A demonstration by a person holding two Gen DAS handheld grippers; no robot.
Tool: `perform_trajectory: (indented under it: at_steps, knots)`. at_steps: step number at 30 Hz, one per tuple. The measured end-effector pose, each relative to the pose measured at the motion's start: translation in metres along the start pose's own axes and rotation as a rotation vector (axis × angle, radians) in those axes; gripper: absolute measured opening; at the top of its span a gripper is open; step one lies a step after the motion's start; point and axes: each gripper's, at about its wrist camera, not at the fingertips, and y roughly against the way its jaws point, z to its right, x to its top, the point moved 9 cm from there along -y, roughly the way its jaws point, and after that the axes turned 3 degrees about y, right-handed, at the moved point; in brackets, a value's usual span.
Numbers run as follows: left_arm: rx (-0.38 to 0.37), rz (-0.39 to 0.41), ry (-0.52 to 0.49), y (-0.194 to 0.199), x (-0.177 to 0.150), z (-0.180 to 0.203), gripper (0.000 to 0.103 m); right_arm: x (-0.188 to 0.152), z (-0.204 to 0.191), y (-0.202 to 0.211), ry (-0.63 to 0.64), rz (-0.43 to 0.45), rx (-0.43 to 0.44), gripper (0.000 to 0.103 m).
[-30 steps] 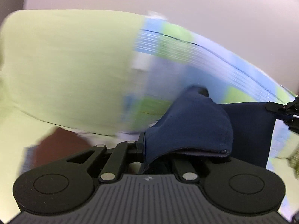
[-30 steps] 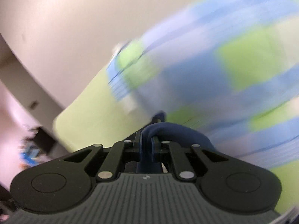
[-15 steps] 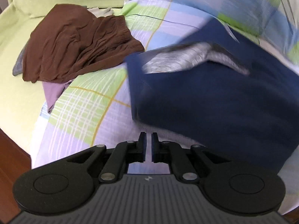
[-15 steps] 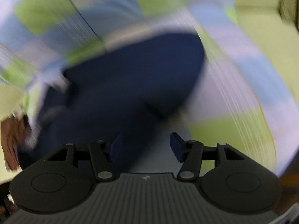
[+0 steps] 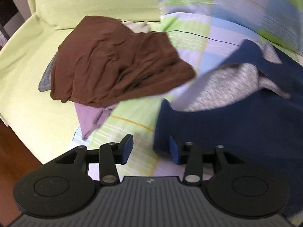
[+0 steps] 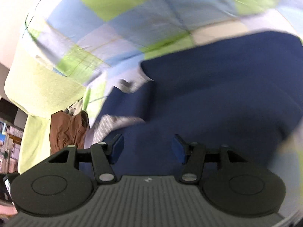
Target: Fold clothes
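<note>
A navy blue garment (image 5: 236,124) with a grey inner lining (image 5: 225,87) lies on the checked bedspread (image 5: 136,117); it fills the middle of the right wrist view (image 6: 217,98). My left gripper (image 5: 150,148) is open and empty just above the garment's near left corner. My right gripper (image 6: 147,147) is open and empty, low over the navy cloth. A heap of clothes topped by a brown garment (image 5: 113,60) lies to the left, with a lilac piece (image 5: 90,117) under it; the brown garment also shows in the right wrist view (image 6: 64,130).
A pale green sheet (image 5: 28,71) and pillow (image 5: 90,0) lie at the left and back. A wooden bed edge (image 5: 11,151) shows at the lower left. A white wall (image 6: 11,19) stands behind the bed.
Both grippers have let go of the navy garment, which now lies on the bed. The left jaws opened in the last half second; the right jaws opened wider.
</note>
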Motion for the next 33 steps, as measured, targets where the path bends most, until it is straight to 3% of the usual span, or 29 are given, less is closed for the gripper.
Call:
perform_trajectory:
  at_steps: [3, 6, 8, 14, 18, 20, 23, 26, 30, 33]
  knots:
    - [-0.064, -0.053, -0.061, -0.019, -0.006, 0.012, 0.048, 0.022, -0.034, -0.038, 0.156, -0.009, -0.018, 0.055]
    - [-0.068, -0.035, -0.162, -0.021, -0.010, 0.022, 0.043, 0.041, -0.058, -0.071, 0.329, -0.018, -0.035, 0.062]
    - [-0.111, -0.044, -0.147, -0.021, -0.011, 0.020, 0.005, 0.050, -0.065, -0.087, 0.404, -0.030, -0.034, 0.062]
    - [-0.188, -0.083, -0.118, -0.020, -0.008, 0.011, 0.005, 0.071, -0.081, -0.160, 0.551, -0.101, 0.018, 0.062]
    - [-0.240, -0.107, -0.128, -0.022, -0.005, 0.008, 0.005, 0.069, -0.078, -0.190, 0.581, -0.269, 0.206, 0.062]
    - [-0.265, -0.113, -0.139, -0.024, -0.003, 0.007, 0.005, 0.065, -0.076, -0.186, 0.612, -0.377, 0.314, 0.032]
    - [-0.299, -0.116, -0.173, -0.025, -0.002, 0.008, 0.003, 0.067, -0.078, -0.176, 0.650, -0.447, 0.385, 0.007]
    - [-0.315, -0.105, -0.189, -0.020, 0.001, 0.006, 0.001, 0.076, -0.093, -0.168, 0.669, -0.461, 0.417, 0.007]
    - [-0.327, -0.084, -0.179, -0.010, 0.006, 0.000, 0.001, 0.108, -0.159, -0.172, 0.667, -0.356, 0.512, 0.006]
    - [-0.321, -0.079, -0.152, -0.006, 0.008, -0.009, 0.001, 0.119, -0.198, -0.199, 0.698, -0.326, 0.501, 0.006]
